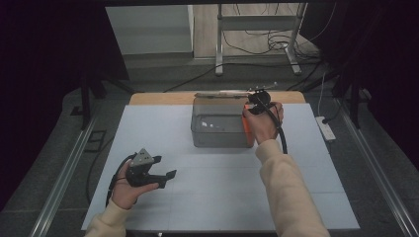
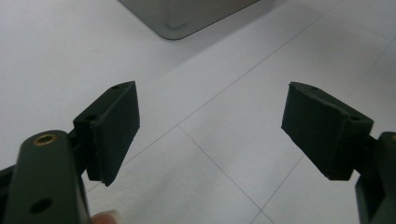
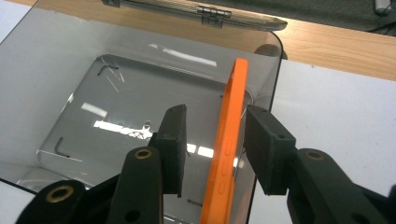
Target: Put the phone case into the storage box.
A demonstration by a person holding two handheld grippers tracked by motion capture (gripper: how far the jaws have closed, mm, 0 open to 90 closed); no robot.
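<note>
A clear grey plastic box (image 1: 217, 138) stands at the far middle of the white table, its lid (image 1: 222, 94) folded open behind it. A flat orange plate (image 3: 231, 130) stands on edge inside, along the box's right wall (image 3: 276, 70). My right gripper (image 3: 215, 112) reaches down over that wall with the plate between its jaws. A gap shows between the left pad (image 3: 175, 135) and the plate, so nothing is clamped. My left gripper (image 1: 167, 168) hovers at the front left, jaws wide with nothing between them (image 2: 212, 121).
A corner of the box (image 2: 177, 23) shows far ahead of the left gripper. Bare wood (image 3: 336, 46) runs along the table's far edge behind the lid. A power strip (image 1: 326, 128) lies on the floor to the right, and cables and a metal stand (image 1: 257, 39) are beyond.
</note>
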